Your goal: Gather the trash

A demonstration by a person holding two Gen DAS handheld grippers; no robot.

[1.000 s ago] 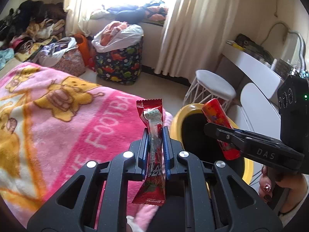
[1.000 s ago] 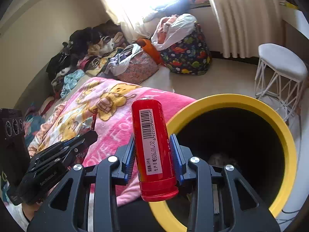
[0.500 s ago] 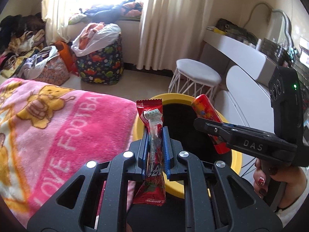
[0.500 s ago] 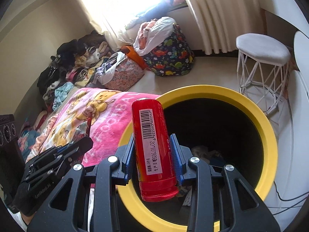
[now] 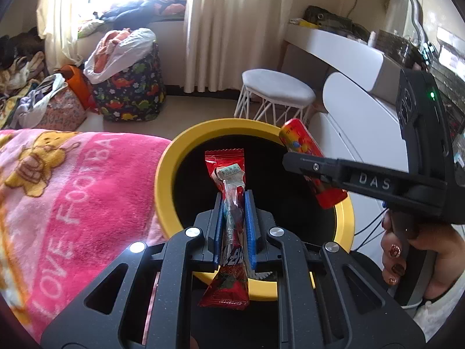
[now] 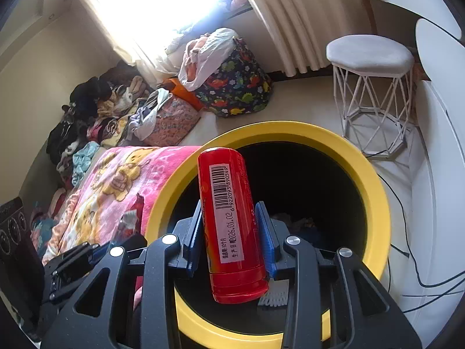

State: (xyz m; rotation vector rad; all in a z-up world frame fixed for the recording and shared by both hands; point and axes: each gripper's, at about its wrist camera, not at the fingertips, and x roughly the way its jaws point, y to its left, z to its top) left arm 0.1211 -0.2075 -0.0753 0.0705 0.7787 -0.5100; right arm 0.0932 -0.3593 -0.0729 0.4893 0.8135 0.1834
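Drop-off step, both loads over the yellow-rimmed round bin with black interior (image 5: 167, 171). Left gripper (image 5: 234, 224) is pinched nearly closed on a crinkly red foil snack wrapper (image 5: 229, 192); right gripper (image 6: 231, 232) clamps a red cylindrical plastic tube with a barcode label (image 6: 229, 215), jaws part-open around its width. Both items hang above the bin mouth. Next move, in my judgement: open both jaws and let them fall. Pink fleece blanket (image 5: 72, 192) butts against the bin rim on one side; white wire-legged stool (image 6: 372, 58) stands well clear. Nothing blocks the drop.
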